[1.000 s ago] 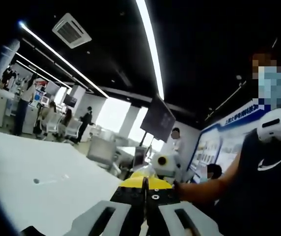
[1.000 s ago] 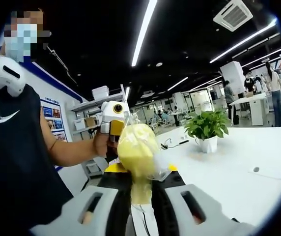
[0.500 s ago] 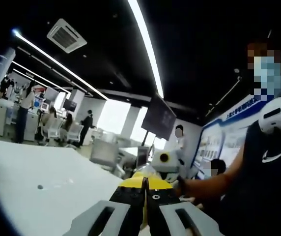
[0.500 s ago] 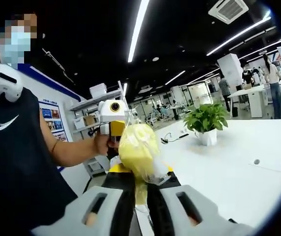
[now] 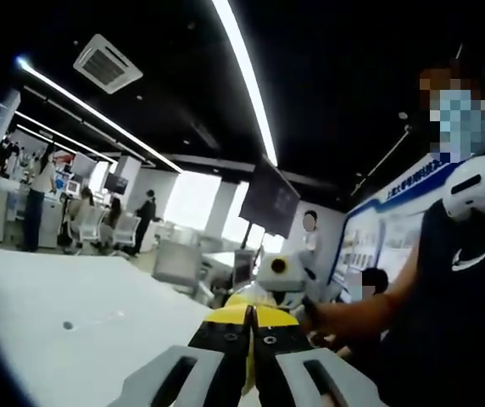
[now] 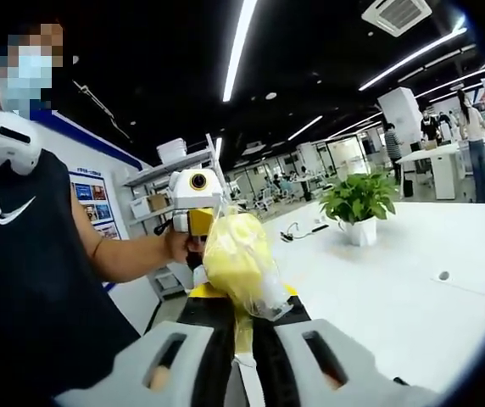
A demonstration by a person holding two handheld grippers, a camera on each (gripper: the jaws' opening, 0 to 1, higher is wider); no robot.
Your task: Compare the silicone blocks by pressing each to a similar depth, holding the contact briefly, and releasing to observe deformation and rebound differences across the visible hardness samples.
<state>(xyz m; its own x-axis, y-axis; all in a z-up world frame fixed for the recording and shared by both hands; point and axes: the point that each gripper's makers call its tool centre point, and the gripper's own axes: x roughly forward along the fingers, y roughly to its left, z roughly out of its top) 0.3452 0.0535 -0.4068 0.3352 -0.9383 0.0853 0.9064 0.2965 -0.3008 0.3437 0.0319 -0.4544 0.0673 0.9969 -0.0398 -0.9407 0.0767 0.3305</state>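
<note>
Right gripper view: my right gripper (image 6: 242, 326) clamps a yellow bagged block (image 6: 236, 259), held up above the white table (image 6: 395, 288) | left gripper view: my left gripper (image 5: 251, 326) jaws pressed together, gripping nothing.

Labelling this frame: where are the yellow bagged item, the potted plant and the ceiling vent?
yellow bagged item (image 6: 236, 256), right gripper view, bulging middle.
potted plant (image 6: 357, 199), right gripper view, leaves.
ceiling vent (image 5: 105, 64), left gripper view, grille centre.
</note>
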